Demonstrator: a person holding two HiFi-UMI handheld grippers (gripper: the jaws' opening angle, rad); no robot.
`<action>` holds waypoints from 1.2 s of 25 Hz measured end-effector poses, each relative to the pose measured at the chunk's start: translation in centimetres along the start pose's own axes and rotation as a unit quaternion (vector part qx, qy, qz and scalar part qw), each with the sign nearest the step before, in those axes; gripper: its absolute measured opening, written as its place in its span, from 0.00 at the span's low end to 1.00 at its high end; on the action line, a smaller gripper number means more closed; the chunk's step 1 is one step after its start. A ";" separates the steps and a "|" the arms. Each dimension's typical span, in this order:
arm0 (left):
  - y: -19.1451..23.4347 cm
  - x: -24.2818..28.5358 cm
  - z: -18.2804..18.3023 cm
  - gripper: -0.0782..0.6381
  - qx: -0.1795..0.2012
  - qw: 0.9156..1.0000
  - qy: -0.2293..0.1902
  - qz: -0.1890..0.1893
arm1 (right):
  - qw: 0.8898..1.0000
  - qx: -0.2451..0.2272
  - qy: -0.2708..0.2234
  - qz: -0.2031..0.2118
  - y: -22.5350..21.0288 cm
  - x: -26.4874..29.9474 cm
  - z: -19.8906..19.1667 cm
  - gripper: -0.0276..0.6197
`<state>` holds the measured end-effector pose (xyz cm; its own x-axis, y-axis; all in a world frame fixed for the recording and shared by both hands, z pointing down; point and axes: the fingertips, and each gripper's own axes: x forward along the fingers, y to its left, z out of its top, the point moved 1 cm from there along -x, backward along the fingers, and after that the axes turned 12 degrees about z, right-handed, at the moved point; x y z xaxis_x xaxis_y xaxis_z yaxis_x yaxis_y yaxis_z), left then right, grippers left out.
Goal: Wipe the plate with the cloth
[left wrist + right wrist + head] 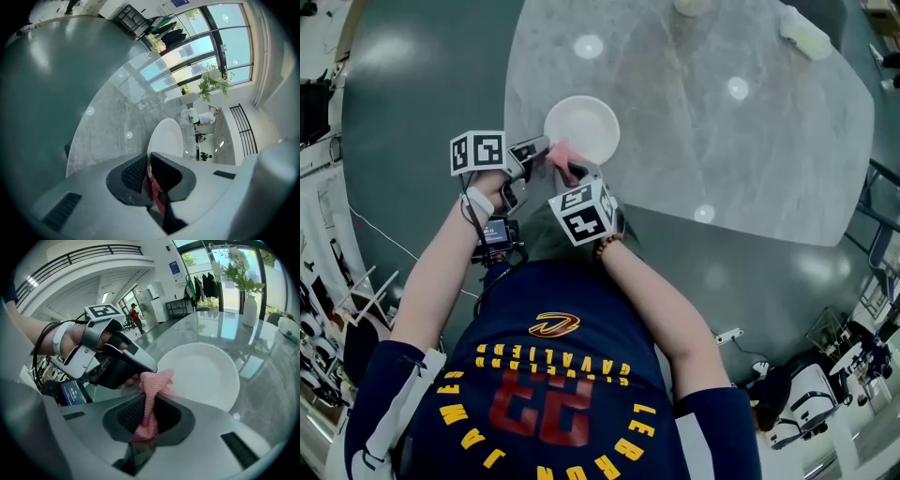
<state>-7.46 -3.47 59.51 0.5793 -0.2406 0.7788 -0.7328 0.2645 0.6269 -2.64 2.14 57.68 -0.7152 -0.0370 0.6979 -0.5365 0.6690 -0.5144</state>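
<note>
A white plate lies flat near the close edge of a pale grey, marble-look round surface. A pink mesh cloth is bunched just at the plate's near rim, not on its middle.

The right tongs are pinching the cloth, which stands up in a fold between them. The left tongs are nearly pressed together at the plate's left rim. A sliver of white rim runs into their narrow gap with a bit of pink below, so they seem to be gripping the plate to steady it.

The plate shows no smear or wet track, and the cloth sits only at its edge. Wiping looks barely begun, with the whole face probably left to do.

Seen upside down from above, the person's dark shirt is printed "CAVALIERS", "23" and "LEBRON JAMES". Each gripper's cube bears black-and-white square markers. A small screen strapped by the left wrist is too tiny to read.
</note>
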 end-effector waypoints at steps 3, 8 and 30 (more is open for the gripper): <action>0.0 0.1 0.0 0.15 0.002 1.000 0.001 0.000 | 1.000 0.003 0.004 -0.005 -0.8 -0.7 -0.4 0.11; 0.3 0.3 0.0 0.15 0.011 1.000 0.010 0.006 | 0.999 0.023 0.000 -0.026 -3.0 -2.6 -1.3 0.11; -0.8 -1.6 0.3 0.23 0.004 1.000 -0.022 -0.009 | 0.971 0.152 -0.124 -0.134 -11.2 -12.9 -0.3 0.11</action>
<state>-7.94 -3.55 57.73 0.5766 -0.2857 0.7654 -0.7252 0.2525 0.6406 12.77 -4.68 54.58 -0.5965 -0.3824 0.7056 -0.7993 0.3625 -0.4793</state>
